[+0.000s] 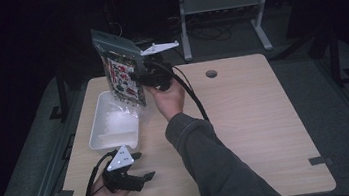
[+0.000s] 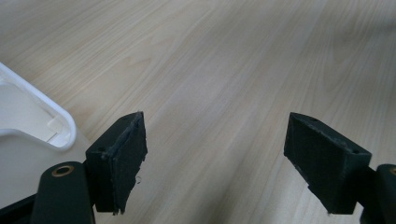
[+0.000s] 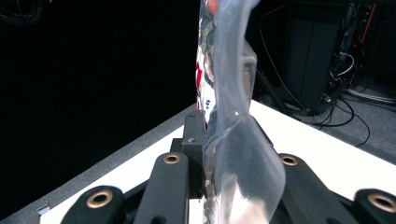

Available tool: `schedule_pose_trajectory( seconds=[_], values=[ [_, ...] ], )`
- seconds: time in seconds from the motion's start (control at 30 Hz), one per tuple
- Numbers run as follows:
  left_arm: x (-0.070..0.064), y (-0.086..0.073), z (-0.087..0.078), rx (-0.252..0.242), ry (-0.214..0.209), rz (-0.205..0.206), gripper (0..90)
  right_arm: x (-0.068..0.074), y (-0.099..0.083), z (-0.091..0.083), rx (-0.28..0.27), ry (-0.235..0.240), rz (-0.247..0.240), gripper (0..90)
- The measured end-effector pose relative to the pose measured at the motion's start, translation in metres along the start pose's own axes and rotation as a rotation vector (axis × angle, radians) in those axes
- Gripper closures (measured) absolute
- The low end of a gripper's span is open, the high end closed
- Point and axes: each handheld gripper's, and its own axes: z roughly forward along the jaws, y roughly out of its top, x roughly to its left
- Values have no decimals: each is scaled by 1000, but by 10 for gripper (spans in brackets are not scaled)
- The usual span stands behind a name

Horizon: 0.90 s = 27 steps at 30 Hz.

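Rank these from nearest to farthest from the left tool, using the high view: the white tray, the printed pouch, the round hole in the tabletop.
1. White tray: just beyond the left tool.
2. Printed pouch: held up over the tray's far end.
3. Round hole: far side, off to the right.

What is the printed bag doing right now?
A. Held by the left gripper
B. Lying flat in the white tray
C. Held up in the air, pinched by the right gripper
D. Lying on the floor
C: the right gripper is shut on the bag, lifted above the white tray; the left gripper is open over the table.
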Motion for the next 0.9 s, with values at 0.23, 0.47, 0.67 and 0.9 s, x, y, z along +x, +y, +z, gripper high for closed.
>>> schedule_pose_trajectory(
  seconds=[0.23,0.47,0.67,0.9],
  values=[
    [2,0,-1,-1,3,3,206,9,-5,20,-11,-14,-9,753],
    [2,-1,-1,-3,2,5,205,13,-10,35,-6,-27,9,753],
    [2,-1,-1,-6,3,3,205,18,-16,48,-1,-51,23,752],
    [3,-1,0,5,6,14,205,18,-27,60,13,-72,33,752]
  ],
)
